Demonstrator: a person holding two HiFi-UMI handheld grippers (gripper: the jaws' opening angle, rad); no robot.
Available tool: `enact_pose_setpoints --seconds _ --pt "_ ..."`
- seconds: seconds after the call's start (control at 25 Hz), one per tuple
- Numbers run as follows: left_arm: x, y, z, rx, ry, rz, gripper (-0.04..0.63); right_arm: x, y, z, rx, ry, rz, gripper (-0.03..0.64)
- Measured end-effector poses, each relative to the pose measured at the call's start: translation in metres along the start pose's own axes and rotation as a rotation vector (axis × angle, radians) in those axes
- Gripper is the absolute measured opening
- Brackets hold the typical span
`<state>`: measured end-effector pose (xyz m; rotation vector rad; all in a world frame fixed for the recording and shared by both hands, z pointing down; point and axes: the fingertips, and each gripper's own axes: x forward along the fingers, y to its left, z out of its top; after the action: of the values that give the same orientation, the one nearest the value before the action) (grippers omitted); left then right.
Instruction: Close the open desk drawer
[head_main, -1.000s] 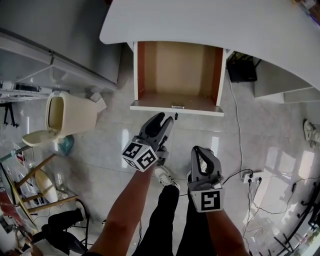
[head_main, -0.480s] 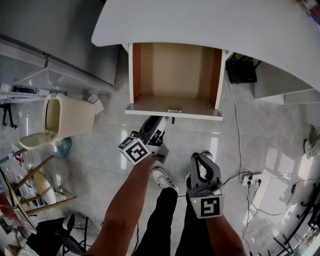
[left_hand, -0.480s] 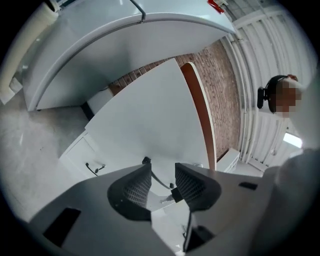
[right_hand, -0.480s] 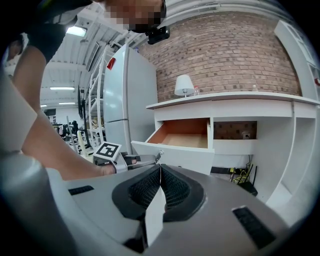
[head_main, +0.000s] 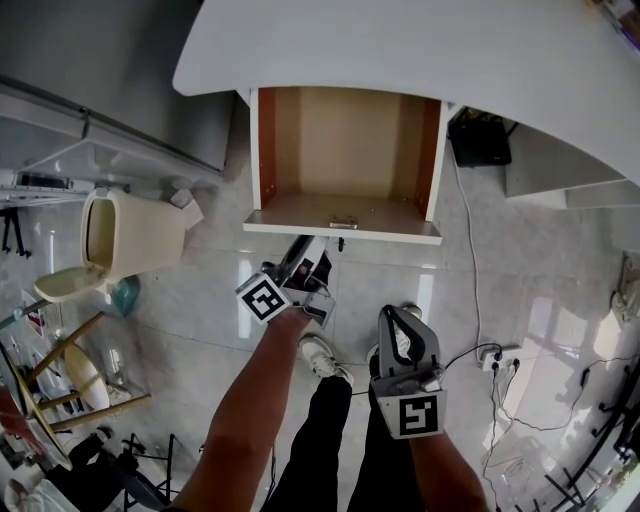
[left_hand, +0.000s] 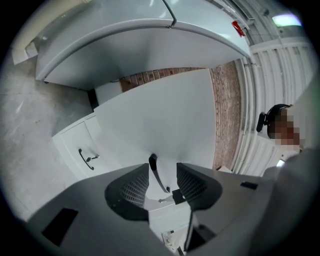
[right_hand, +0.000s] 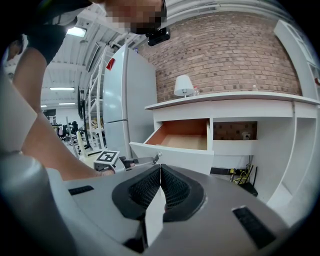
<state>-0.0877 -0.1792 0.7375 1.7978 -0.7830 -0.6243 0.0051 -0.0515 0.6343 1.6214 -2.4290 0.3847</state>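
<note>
The desk drawer (head_main: 340, 150) stands pulled out under the white desktop (head_main: 420, 50), its brown inside empty. Its white front (head_main: 340, 228) carries a small dark handle (head_main: 343, 222). My left gripper (head_main: 318, 244) points level at that front, just short of it. In the left gripper view the handle (left_hand: 153, 170) sits between the jaws, which are opening; the pads (left_hand: 135, 187) stand clear of it. My right gripper (head_main: 400, 322) hangs lower, beside the person's legs, shut with nothing in it. Its pads (right_hand: 172, 189) meet, and beyond them the open drawer (right_hand: 182, 136) shows.
A beige bin (head_main: 125, 235) lies on the tiled floor at the left. A black box (head_main: 480, 135) sits under the desk at the right, with cables and a power strip (head_main: 500, 355) below it. A white fridge (right_hand: 127, 100) stands left of the desk.
My left gripper has gone toward the drawer front and rolled, its marker cube turning. The drawer now lies nearer in the head view. The right gripper has stayed in place.
</note>
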Motion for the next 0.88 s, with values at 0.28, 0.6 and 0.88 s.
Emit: enact_pose_setpoints --seconds 0.28,0.6,0.88 --pt "0.011 -0.004 -0.005 -0.122 -0.028 -0.088 0.159 0.008 -0.002 -0.001 0.023 -0.002 -0.002 0.026" --pt "0.012 0.006 -0.006 -0.153 -0.019 -0.037 0.04 0.015 0.003 0.002 0.026 0.003 0.017 0.026" --pt "0.013 0.005 -0.005 -0.189 -0.023 -0.043 0.034 0.018 0.002 0.002 0.016 0.006 0.019 0.026"
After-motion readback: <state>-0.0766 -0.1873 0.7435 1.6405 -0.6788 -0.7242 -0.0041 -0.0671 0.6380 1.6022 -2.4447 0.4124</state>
